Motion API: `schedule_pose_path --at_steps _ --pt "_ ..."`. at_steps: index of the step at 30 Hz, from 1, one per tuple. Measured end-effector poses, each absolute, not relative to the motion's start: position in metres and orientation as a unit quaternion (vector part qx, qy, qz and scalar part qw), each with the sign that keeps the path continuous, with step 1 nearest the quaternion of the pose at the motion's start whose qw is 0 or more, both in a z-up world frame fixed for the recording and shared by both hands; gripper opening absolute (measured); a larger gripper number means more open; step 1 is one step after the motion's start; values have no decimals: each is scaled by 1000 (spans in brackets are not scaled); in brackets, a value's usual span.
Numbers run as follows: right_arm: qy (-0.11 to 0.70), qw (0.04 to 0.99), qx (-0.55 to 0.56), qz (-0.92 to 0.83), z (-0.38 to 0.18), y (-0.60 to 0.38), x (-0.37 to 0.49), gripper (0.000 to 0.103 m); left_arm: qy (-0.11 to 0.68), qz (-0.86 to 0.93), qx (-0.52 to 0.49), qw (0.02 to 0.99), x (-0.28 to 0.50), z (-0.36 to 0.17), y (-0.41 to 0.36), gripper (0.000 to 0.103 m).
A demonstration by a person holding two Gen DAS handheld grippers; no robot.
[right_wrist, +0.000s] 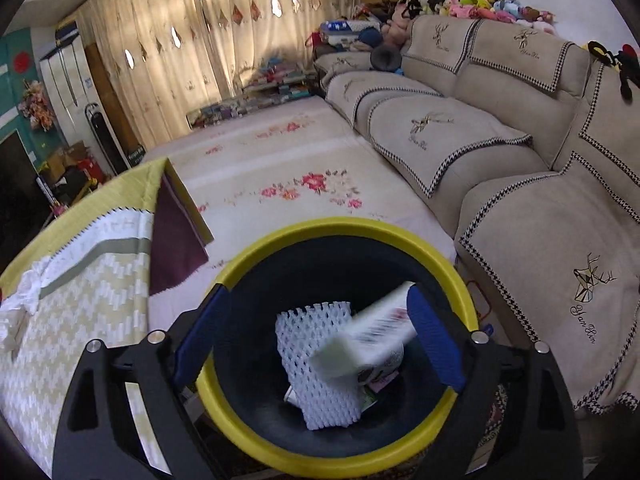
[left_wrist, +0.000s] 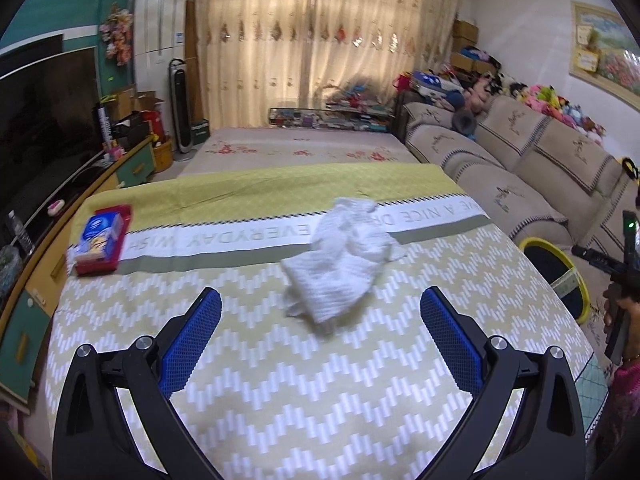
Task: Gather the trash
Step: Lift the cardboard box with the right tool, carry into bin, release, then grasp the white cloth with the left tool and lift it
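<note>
Looked like mid-cleanup on the table under the yellow-and-white zigzag cloth. Hovered the right gripper over the round yellow-rimmed black bin off the table's right edge, tongs spread wide, blurry white printed carton dropping loose between them onto white foam netting. Left gripper also wide apart, empty, aimed at crumpled white paper towel mid-table. Probably next: close on that, carry to bin.

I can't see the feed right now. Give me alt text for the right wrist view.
The right gripper, jaws wide open, hangs over a yellow-rimmed bin as a blurred white carton sits between the jaws, apparently dropping in. White foam netting and other scraps lie inside the bin. A patterned table is at left, a beige sofa at right.
</note>
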State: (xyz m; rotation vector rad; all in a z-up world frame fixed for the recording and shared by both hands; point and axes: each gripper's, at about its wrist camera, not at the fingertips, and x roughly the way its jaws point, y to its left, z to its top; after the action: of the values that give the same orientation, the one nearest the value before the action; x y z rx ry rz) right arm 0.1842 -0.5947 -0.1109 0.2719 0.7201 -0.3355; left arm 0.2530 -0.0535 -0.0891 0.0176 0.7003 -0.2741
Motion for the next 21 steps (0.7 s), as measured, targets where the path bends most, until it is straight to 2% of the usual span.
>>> schedule_pose_path --at_steps 18,21 --pt "331 929 118 -114 -88 -560 154 88 437 -144 20 888 367 -129 -96 98" --pt "334 929 116 -112 -89 -560 154 88 449 -140 32 882 379 -138 -105 92"
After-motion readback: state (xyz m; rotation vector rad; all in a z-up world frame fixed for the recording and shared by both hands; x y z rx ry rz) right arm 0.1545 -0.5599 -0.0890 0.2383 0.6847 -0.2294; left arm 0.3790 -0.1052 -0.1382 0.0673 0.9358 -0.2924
